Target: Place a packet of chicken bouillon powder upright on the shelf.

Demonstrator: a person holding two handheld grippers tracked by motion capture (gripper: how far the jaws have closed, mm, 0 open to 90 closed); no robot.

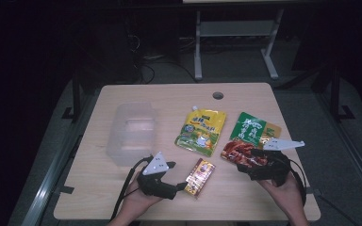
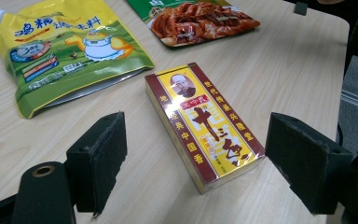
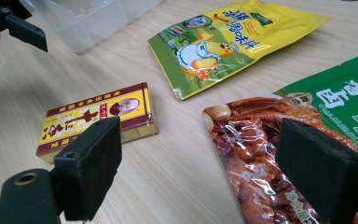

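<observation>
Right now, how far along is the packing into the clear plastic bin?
Done: nothing; the clear plastic bin looks empty. In hand: the left gripper stands open astride the small red-and-yellow box, pads not touching it. The right gripper is open above the green pouch picturing braised meat. Left, apparently: box, green pouch and yellow spouted pouch, all lying on the wooden table.

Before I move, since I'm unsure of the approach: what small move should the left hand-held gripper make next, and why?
Probably ease the left hand-held gripper forward a little so its pads flank the red-and-yellow box. Its jaws stand open and apart from the box, whose near end lies flat on the table just ahead of them. The clear bin stands to the left.
</observation>
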